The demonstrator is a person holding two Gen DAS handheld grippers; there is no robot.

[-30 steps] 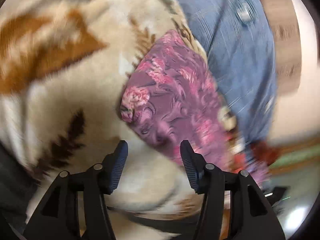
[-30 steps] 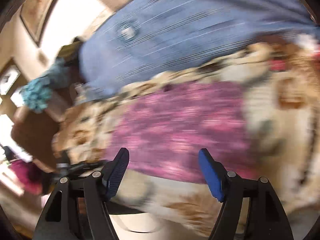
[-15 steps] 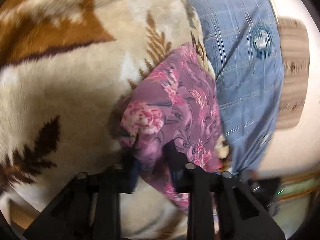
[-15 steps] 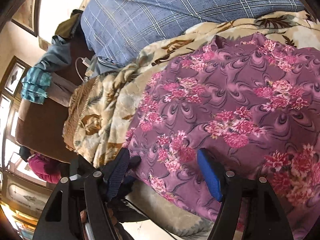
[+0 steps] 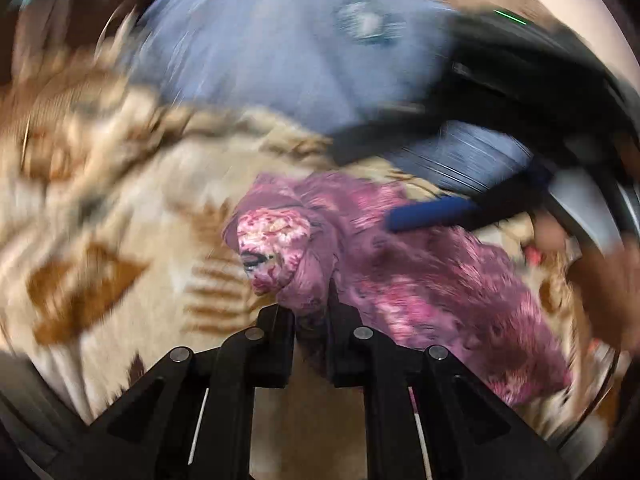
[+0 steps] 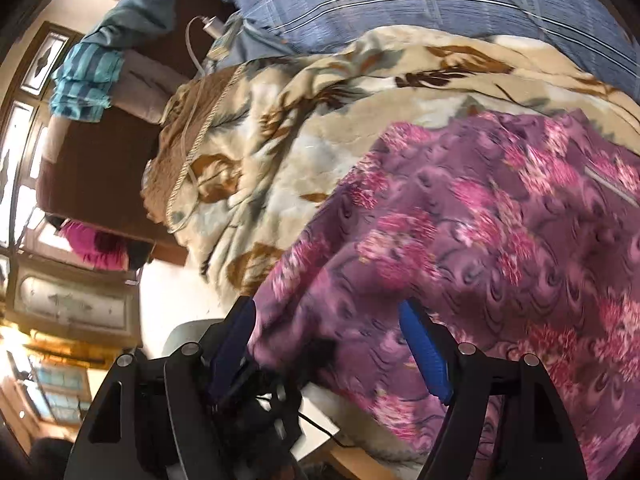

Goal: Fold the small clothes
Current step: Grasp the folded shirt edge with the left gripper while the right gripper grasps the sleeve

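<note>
Supporting surface: a bed covered by a plush cream blanket (image 6: 304, 152) printed with brown and grey-green leaves; in the left wrist view the same blanket (image 5: 132, 216) appears blurred. Its brown border with corded trim hangs over the bed's edge in the right wrist view. Lying directly on the blanket is a purple garment with pink flowers (image 6: 500, 240), spread flat in the right wrist view and bunched at one end in the left wrist view (image 5: 400, 272). Beyond the blanket lies a blue plaid cloth (image 6: 400, 0), bearing a round emblem in the left wrist view (image 5: 280, 60). A white cable (image 6: 196, 52) trails across the blanket's border.
</note>
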